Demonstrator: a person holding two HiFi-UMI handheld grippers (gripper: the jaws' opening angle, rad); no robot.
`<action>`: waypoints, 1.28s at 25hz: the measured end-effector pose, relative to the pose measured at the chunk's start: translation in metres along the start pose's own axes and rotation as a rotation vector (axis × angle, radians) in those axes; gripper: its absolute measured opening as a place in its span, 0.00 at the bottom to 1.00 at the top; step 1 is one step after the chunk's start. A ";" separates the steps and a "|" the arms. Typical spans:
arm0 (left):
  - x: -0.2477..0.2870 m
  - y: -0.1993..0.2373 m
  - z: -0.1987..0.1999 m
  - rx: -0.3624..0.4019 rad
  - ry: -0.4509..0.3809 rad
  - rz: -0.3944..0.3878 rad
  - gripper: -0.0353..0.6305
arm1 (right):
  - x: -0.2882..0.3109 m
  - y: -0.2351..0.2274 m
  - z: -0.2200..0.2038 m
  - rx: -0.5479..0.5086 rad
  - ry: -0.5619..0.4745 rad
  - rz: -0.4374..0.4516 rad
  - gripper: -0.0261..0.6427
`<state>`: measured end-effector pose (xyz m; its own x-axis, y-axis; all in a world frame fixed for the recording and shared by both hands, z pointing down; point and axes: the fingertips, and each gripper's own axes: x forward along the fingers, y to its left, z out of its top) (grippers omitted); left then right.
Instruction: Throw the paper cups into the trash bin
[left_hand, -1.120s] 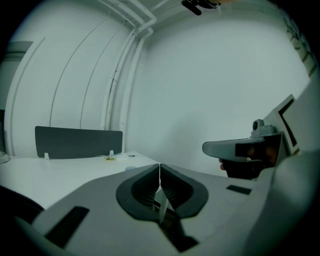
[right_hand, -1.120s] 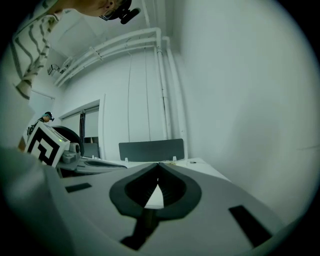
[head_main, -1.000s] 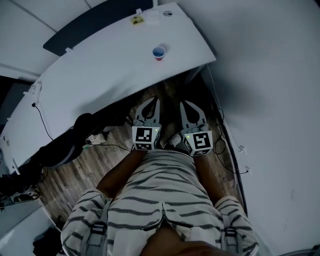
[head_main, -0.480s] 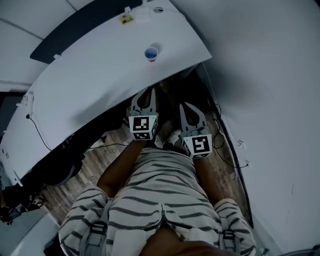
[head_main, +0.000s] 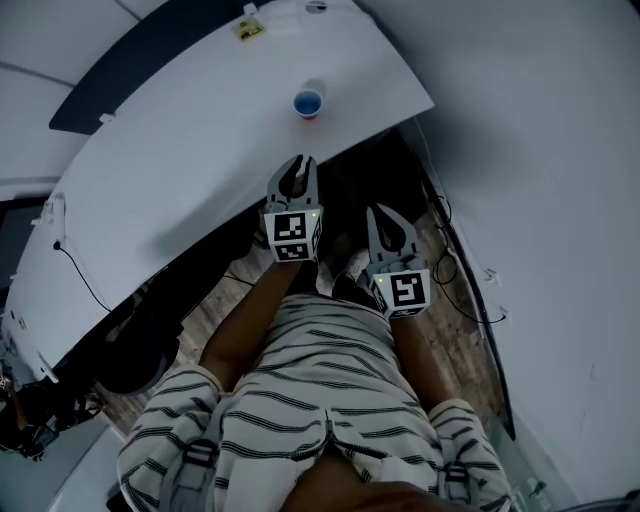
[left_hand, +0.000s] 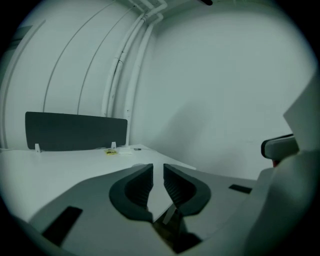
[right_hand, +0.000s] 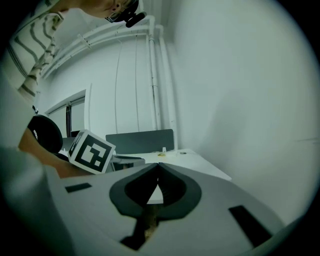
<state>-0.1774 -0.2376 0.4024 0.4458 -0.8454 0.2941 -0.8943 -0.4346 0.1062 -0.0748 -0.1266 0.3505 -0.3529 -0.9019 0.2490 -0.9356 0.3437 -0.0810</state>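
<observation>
I see my left gripper's (head_main: 297, 168) jaws opening on nothing, my right gripper's (head_main: 384, 222) clenched empty, the paper cup (head_main: 308, 103) on the table (head_main: 190, 140).

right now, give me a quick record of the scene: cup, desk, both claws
paper cup: one, upright on the desk, touched by neither claw
desk: white, a dark panel along its far side
left claw: jaws opening, narrow gap, nothing between them, at the desk's near edge, aimed roughly toward the cup
right claw: shut, empty, held back from the desk
task status: cup not yet picked up
</observation>
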 end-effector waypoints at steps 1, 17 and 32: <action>0.003 0.001 -0.002 0.000 0.005 -0.001 0.14 | 0.001 0.001 -0.001 0.004 0.002 -0.001 0.05; 0.061 0.021 -0.042 0.036 0.079 0.007 0.27 | 0.005 0.009 -0.022 0.033 0.052 -0.030 0.05; 0.108 0.039 -0.074 0.031 0.124 0.020 0.36 | 0.009 0.002 -0.041 0.071 0.096 -0.056 0.05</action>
<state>-0.1663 -0.3231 0.5087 0.4181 -0.8099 0.4114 -0.9005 -0.4292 0.0700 -0.0794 -0.1231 0.3922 -0.3000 -0.8890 0.3459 -0.9537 0.2708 -0.1311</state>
